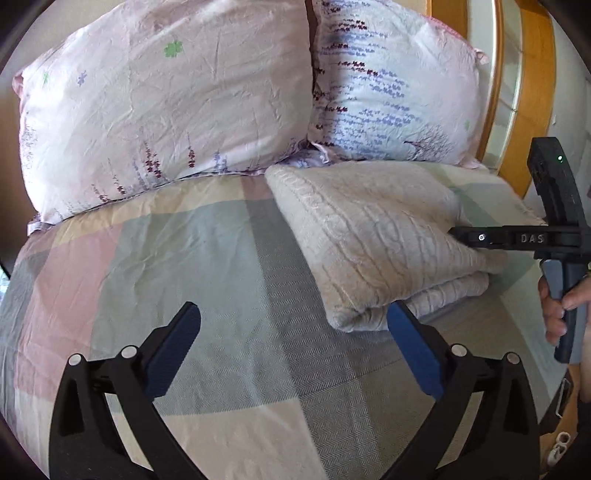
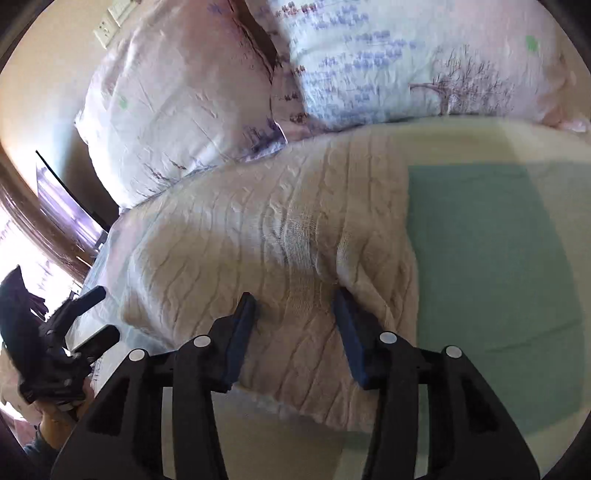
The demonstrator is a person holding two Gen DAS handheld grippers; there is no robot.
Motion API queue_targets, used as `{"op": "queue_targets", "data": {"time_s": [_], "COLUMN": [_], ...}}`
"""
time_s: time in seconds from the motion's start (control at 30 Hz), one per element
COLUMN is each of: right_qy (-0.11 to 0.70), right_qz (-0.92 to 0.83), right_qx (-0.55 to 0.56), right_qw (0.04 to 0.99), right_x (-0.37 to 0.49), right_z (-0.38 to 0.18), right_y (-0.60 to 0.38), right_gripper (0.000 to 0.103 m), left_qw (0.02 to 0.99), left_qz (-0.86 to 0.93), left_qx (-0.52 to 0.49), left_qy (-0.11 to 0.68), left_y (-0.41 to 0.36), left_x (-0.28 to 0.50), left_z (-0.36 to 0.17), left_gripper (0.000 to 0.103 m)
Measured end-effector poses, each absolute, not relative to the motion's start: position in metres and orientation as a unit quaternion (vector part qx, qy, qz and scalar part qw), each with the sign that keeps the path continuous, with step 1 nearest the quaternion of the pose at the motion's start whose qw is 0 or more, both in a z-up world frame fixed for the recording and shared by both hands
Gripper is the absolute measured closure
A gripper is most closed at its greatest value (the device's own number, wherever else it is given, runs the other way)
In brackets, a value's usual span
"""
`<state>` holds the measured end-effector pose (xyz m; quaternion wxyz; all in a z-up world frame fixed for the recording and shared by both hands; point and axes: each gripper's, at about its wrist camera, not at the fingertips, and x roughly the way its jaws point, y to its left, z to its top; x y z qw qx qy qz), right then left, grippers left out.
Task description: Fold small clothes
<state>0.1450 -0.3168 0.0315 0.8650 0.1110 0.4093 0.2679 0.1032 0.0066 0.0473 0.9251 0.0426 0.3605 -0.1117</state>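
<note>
A cream cable-knit sweater [image 1: 376, 236] lies folded in layers on the bed, near the pillows; it fills the middle of the right wrist view [image 2: 280, 240]. My left gripper [image 1: 293, 319] is open and empty, low over the bedsheet, with its right finger close to the sweater's near corner. My right gripper [image 2: 295, 299] is open, its fingers pressed onto the sweater's top with a bunched ridge of knit between them. The right gripper also shows from the side in the left wrist view [image 1: 476, 238], resting on the sweater. The left gripper shows at the left edge of the right wrist view [image 2: 99, 314].
Two floral pillows [image 1: 166, 110] [image 1: 395, 88] lean at the head of the bed. The checked bedsheet [image 1: 184, 258] spreads to the left of the sweater. A wooden headboard [image 1: 535, 92] stands at the right. A wall socket [image 2: 105, 29] shows behind the pillows.
</note>
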Motion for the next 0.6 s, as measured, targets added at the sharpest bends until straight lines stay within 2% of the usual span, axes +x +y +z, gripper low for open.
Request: {"op": "queue_targets", "data": {"time_s": [0.07, 0.1, 0.13, 0.2, 0.4, 0.47, 0.6], "right_qy": [0.398, 0.386, 0.370, 0.353, 0.418, 0.411, 0.421], "right_qz": [0.255, 0.254, 0.252, 0.221, 0.155, 0.132, 0.099], "right_qx": [0.113, 0.117, 0.122, 0.123, 0.085, 0.046, -0.008], "right_qw": [0.874, 0.879, 0.886, 0.901, 0.891, 0.901, 0.901], "right_x": [0.134, 0.124, 0.116, 0.095, 0.077, 0.071, 0.073], "right_z": [0.042, 0.048, 0.053, 0.054, 0.016, 0.013, 0.009], "right_y": [-0.320, -0.325, -0.330, -0.341, -0.338, -0.330, -0.314], "right_gripper": [0.055, 0.045, 0.028, 0.019, 0.018, 0.012, 0.009], "left_qw": [0.924, 0.924, 0.922, 0.914, 0.905, 0.898, 0.892], "left_qz": [-0.098, -0.093, -0.085, -0.077, -0.065, -0.061, -0.047], "left_qx": [0.033, 0.028, 0.020, 0.008, 0.042, 0.055, 0.053], "left_qy": [0.368, 0.370, 0.378, 0.398, 0.419, 0.432, 0.447], "left_y": [0.004, 0.004, 0.002, -0.002, -0.033, -0.040, -0.040], "left_x": [0.099, 0.098, 0.098, 0.098, 0.099, 0.101, 0.102], "left_z": [0.043, 0.041, 0.039, 0.034, 0.023, 0.016, 0.007], "left_gripper": [0.002, 0.002, 0.002, 0.002, 0.002, 0.002, 0.002]}}
